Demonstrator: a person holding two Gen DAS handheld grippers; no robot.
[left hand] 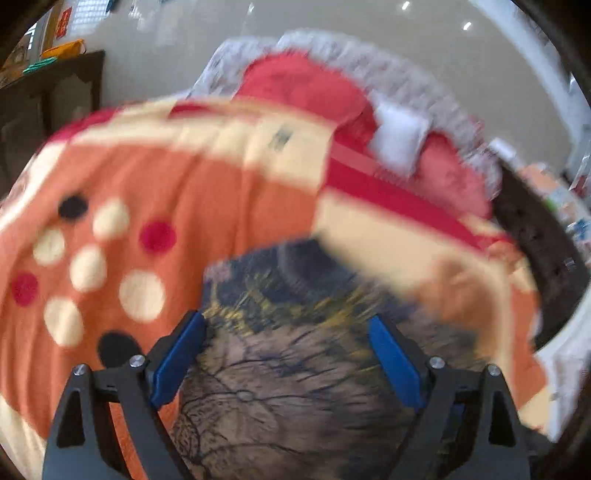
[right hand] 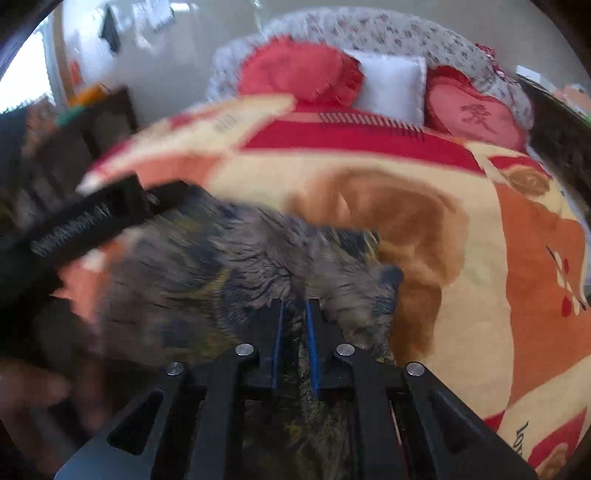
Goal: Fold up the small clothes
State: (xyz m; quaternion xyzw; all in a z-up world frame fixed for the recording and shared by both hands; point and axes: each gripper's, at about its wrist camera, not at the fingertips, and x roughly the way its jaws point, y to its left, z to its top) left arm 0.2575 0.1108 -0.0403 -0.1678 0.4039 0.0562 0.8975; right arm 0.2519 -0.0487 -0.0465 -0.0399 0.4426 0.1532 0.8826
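A small garment (left hand: 288,369) in grey-brown cloth with dark blue and yellow streaks lies on an orange and cream blanket (left hand: 155,192) on a bed. My left gripper (left hand: 288,332) is open, its blue-padded fingers (left hand: 177,358) spread above the garment. In the right wrist view my right gripper (right hand: 294,317) is shut on a fold of the garment (right hand: 229,266), which bunches up between the blue pads. The left gripper's black body (right hand: 88,218) shows at the left, over the garment's far side. Both views are motion-blurred.
Two red cushions (right hand: 299,70) and a white pillow (right hand: 391,85) lie at the head of the bed, against a floral cover (right hand: 399,33). Dark wooden furniture (left hand: 48,99) stands at the left. A dark bed frame (left hand: 535,236) runs along the right edge.
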